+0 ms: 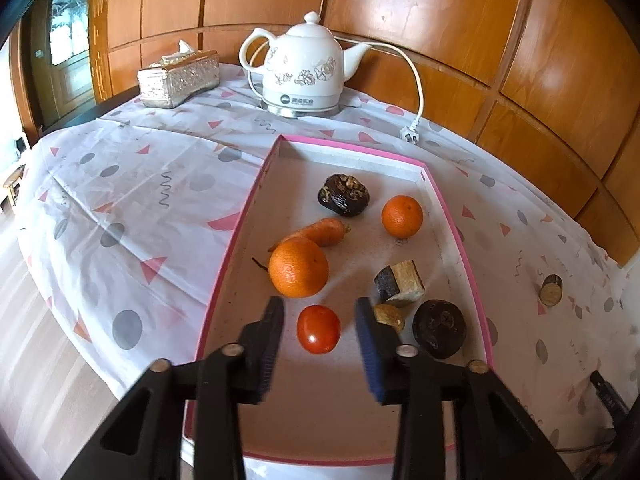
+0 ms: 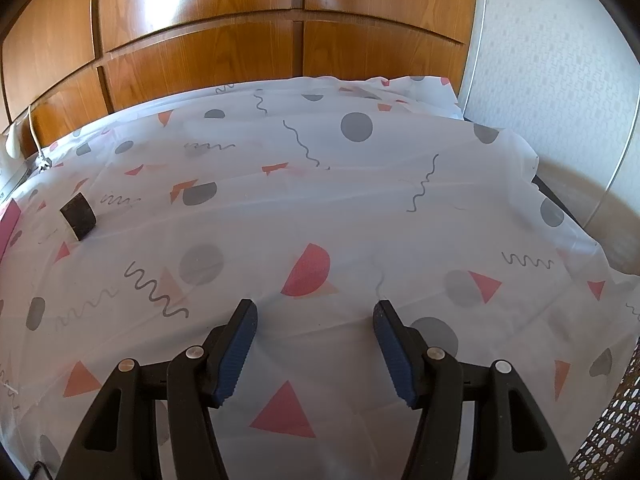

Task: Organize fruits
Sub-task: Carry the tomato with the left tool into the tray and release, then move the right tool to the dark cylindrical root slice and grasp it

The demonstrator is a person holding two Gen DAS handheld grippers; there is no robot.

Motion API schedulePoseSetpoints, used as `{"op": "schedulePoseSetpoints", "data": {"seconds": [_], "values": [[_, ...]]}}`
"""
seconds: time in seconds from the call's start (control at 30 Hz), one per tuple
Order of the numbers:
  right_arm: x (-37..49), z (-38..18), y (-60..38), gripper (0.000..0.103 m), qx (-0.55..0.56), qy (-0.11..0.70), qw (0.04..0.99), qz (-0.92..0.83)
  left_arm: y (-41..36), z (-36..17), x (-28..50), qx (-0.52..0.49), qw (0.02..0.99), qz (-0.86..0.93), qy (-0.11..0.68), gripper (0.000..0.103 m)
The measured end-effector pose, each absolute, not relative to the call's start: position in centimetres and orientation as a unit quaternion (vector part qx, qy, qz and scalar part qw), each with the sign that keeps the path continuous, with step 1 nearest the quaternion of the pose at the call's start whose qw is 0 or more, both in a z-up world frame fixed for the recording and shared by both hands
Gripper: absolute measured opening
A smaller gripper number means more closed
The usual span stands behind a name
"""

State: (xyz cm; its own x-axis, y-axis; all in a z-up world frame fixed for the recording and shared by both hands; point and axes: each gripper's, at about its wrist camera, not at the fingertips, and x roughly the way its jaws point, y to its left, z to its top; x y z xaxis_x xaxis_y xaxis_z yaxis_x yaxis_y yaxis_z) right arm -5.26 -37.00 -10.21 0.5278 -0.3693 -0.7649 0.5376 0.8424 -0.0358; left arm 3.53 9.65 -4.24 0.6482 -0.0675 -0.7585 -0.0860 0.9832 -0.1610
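In the left wrist view a pink-rimmed tray [image 1: 452,216] holds a large orange [image 1: 298,267], a smaller orange [image 1: 402,216], a carrot [image 1: 320,231], a red tomato [image 1: 318,329], two dark wrinkled fruits [image 1: 344,194] [image 1: 439,328], a cut brown chunk [image 1: 400,283] and a small tan piece [image 1: 390,316]. My left gripper [image 1: 319,305] is open, its fingers on either side of the tomato, not touching it. My right gripper [image 2: 315,307] is open and empty over the patterned tablecloth [image 2: 360,208]. A small dark cylinder [image 2: 78,215] lies far left of it.
A white ceramic kettle [image 1: 304,70] with cord and plug [image 1: 410,134] stands behind the tray. A silver tissue box [image 1: 179,78] is at the back left. The dark cylinder [image 1: 551,289] lies on the cloth right of the tray. Wood panelling backs the table.
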Motion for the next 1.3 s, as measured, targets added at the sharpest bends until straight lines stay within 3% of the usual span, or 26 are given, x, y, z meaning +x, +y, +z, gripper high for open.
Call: {"op": "schedulePoseSetpoints", "data": {"seconds": [0.17, 0.3, 0.8, 1.3], "values": [[-5.0, -10.1, -37.1, 0.062, 0.104, 0.417, 0.864, -0.263, 10.1, -3.9, 3.1, -0.093, 0.907, 0.010, 0.411, 0.045], [-4.2, -9.6, -37.2, 0.062, 0.114, 0.439, 0.853, -0.259, 10.6, -3.4, 2.5, -0.098, 0.912, 0.013, 0.398, 0.057], [4.6, -6.6, -29.1, 0.064, 0.095, 0.437, 0.892, -0.065, 11.1, -2.7, 1.6, -0.098, 0.918, 0.018, 0.385, 0.063], [11.2, -8.2, -25.6, 0.063, 0.074, 0.475, 0.876, -0.049, 10.9, -3.0, 1.2, -0.100, 0.913, 0.013, 0.396, 0.068]]}}
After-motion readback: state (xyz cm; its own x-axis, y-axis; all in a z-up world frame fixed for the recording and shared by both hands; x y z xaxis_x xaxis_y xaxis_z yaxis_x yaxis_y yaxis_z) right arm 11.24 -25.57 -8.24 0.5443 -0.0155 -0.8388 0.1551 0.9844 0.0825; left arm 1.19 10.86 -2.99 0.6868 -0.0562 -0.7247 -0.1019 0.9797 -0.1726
